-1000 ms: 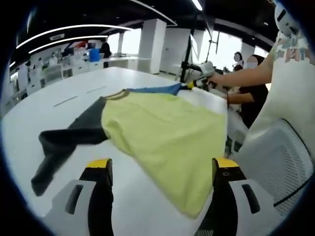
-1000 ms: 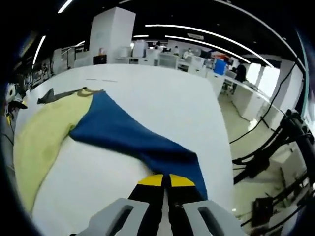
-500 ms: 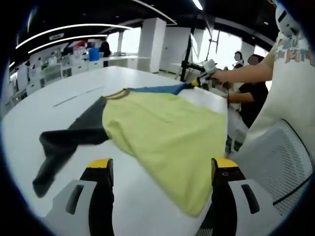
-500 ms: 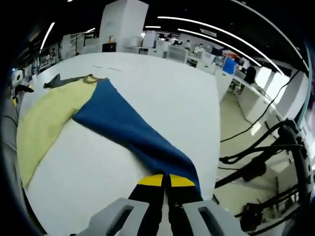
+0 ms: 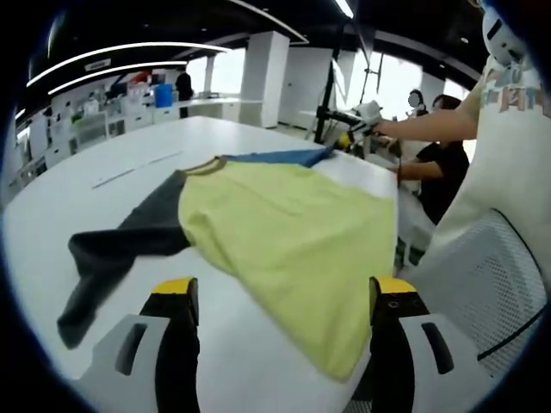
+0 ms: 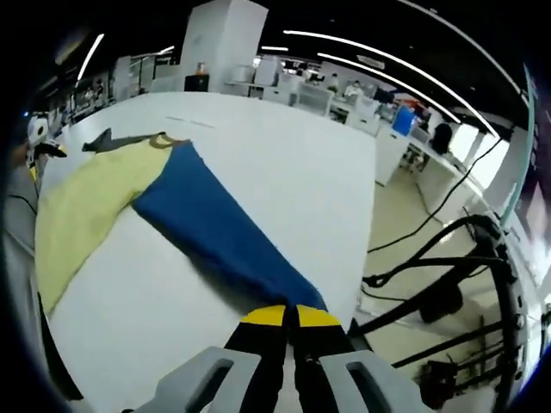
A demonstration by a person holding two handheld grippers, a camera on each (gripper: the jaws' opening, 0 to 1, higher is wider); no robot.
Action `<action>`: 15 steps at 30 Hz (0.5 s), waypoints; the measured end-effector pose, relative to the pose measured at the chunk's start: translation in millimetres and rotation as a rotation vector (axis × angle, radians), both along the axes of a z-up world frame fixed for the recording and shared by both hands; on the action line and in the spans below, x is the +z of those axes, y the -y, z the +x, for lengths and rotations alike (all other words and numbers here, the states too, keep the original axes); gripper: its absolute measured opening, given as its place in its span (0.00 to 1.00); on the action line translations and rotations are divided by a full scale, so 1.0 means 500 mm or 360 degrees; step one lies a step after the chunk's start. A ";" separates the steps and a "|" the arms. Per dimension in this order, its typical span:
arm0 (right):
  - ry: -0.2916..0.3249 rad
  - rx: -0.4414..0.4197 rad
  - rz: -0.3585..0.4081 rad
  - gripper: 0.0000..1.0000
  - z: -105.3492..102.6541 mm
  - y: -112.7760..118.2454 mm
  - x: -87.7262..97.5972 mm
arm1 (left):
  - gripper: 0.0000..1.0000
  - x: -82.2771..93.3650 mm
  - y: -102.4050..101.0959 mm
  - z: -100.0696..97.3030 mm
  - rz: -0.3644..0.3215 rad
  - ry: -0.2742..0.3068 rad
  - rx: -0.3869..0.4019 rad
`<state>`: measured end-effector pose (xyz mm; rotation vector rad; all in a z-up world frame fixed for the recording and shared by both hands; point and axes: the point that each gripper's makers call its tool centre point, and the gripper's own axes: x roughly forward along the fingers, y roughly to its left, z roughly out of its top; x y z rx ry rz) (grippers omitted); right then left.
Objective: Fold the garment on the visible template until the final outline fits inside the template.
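A long-sleeved shirt lies spread on the white table [image 5: 103, 146]. Its yellow-green body [image 5: 293, 237] sits in front of my left gripper [image 5: 280, 297], which hovers open just short of the hem with nothing between its fingers. The dark grey sleeve [image 5: 108, 254] trails off to the left. In the right gripper view the blue sleeve [image 6: 219, 237] is pulled out straight toward the table's edge, and my right gripper [image 6: 288, 317] is shut on its cuff. That right gripper [image 5: 362, 116] also appears at the far right of the left gripper view, held by a person's hand.
Thin template lines [image 5: 138, 166] mark the table beyond the shirt. A mesh chair [image 5: 482, 275] and a person's torso [image 5: 516, 129] stand to the right of the table. Black stand legs and cables [image 6: 439, 284] lie on the floor past the table edge. Office desks [image 6: 293, 95] stand behind.
My right gripper has drawn the blue sleeve's cuff farther out to the table's edge, stretching the sleeve straighter. The left gripper stays put and open.
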<state>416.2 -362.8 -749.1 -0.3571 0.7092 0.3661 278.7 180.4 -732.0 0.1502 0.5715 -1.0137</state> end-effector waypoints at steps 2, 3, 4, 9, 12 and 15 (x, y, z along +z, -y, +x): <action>-0.0007 0.0000 0.0002 0.00 -0.003 0.000 -0.001 | 0.78 0.000 0.000 -0.001 -0.0003 -0.0003 0.0003; -0.0023 0.0005 -0.0002 0.00 -0.006 0.000 -0.005 | 0.78 -0.001 0.000 -0.002 -0.0002 -0.0003 0.0003; -0.0053 0.0014 -0.0005 0.00 -0.013 0.000 -0.013 | 0.78 -0.002 -0.001 -0.002 0.0002 -0.0004 0.0002; -0.0177 0.0009 -0.0014 0.00 -0.043 0.006 -0.049 | 0.78 -0.002 -0.001 -0.002 0.0003 -0.0004 0.0000; -0.0224 -0.0049 0.0009 0.00 -0.057 0.015 -0.062 | 0.78 -0.003 -0.001 -0.003 0.0007 -0.0006 -0.0002; -0.0227 -0.0117 0.0009 0.01 -0.067 0.027 -0.062 | 0.77 -0.005 -0.001 -0.004 0.0013 -0.0011 -0.0003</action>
